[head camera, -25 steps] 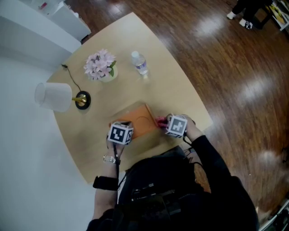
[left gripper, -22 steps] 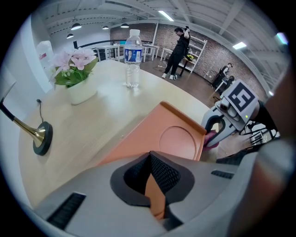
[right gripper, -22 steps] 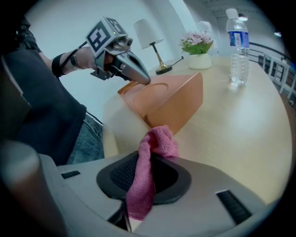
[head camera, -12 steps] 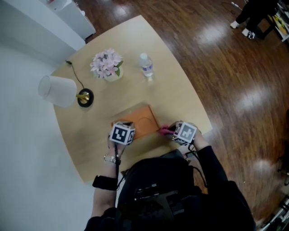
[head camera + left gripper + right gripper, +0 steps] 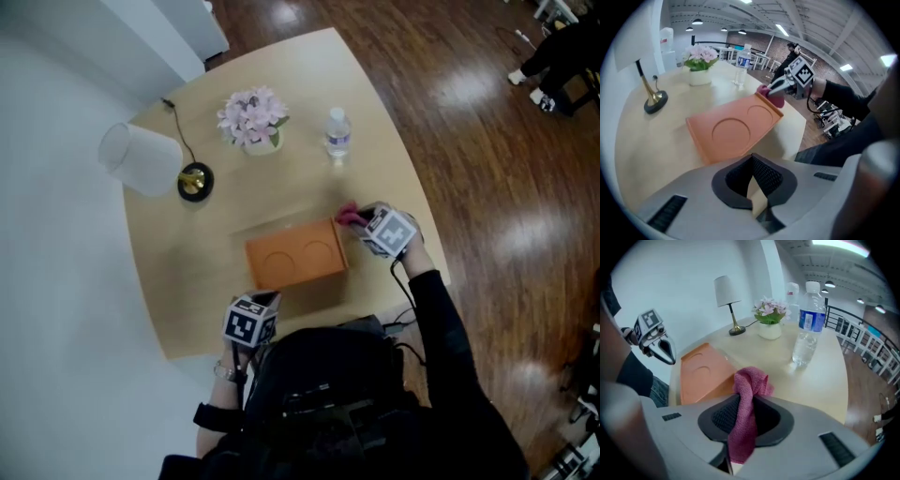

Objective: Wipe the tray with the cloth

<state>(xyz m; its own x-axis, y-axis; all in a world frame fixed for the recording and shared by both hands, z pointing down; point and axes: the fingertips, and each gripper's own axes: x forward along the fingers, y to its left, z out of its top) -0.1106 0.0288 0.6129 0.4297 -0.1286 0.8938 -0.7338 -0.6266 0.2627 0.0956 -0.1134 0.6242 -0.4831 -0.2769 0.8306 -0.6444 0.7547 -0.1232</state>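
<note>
Orange tray (image 5: 295, 255) lay flat on the pale wood table (image 5: 178, 281), two round recesses up, nothing on it. Right gripper (image 5: 364, 223) was clenched on a pink cloth (image 5: 749, 380): the cloth ran down between the pads, its bunched end sticking out past the tips. That end sat at the tray's far right corner; couldn't tell whether it touched. Left gripper (image 5: 751, 164) was clear of the tray at the table's near edge, tips together, nothing between them. Water bottle (image 5: 337, 133), potted flowers (image 5: 253, 117) and table lamp (image 5: 141, 159) stood at the far side, well apart from the tray.
</note>
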